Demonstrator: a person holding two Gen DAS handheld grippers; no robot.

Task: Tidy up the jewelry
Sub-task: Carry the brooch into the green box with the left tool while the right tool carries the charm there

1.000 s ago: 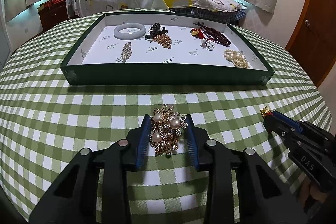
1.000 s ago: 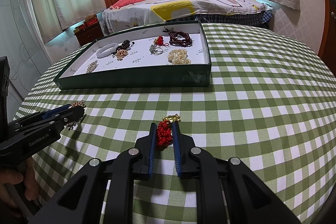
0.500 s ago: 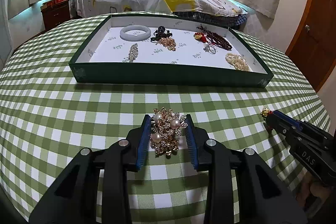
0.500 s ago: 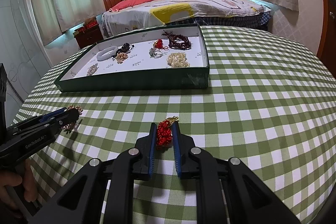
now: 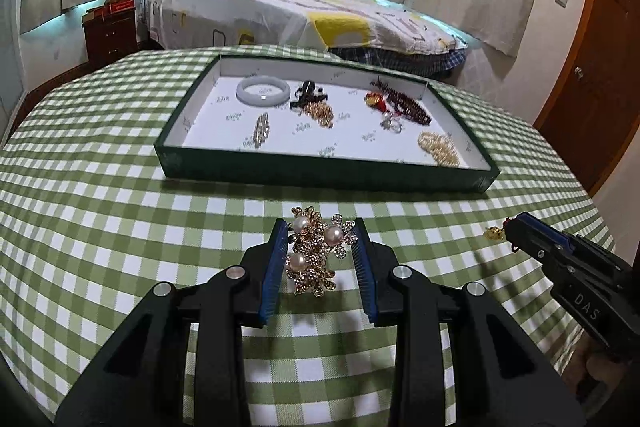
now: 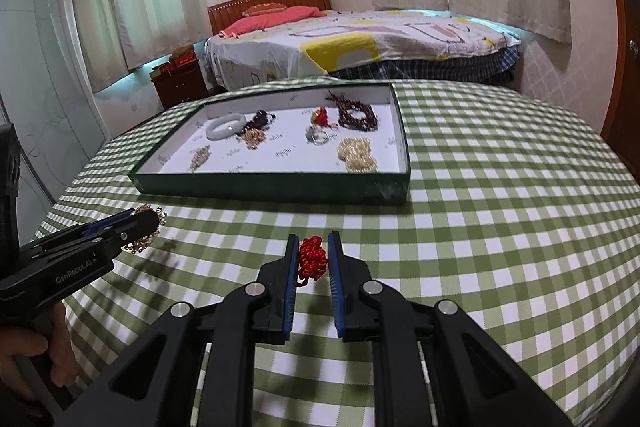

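Observation:
My left gripper is shut on a gold pearl brooch and holds it above the checked tablecloth, in front of the green tray. My right gripper is shut on a red knotted cord charm, also lifted off the cloth. Its gold end shows past the right gripper's tip in the left wrist view. The tray holds a white bangle, a dark bead bracelet, a pearl string, a ring and other pieces.
The round table with green checked cloth drops off at its rim close behind both grippers. A bed and a dark nightstand stand beyond the table. A wooden door is at the right.
Both grippers have risen off the cloth with their pieces and tilted up, so the tray looks farther and lower. Both stay shut on their pieces.

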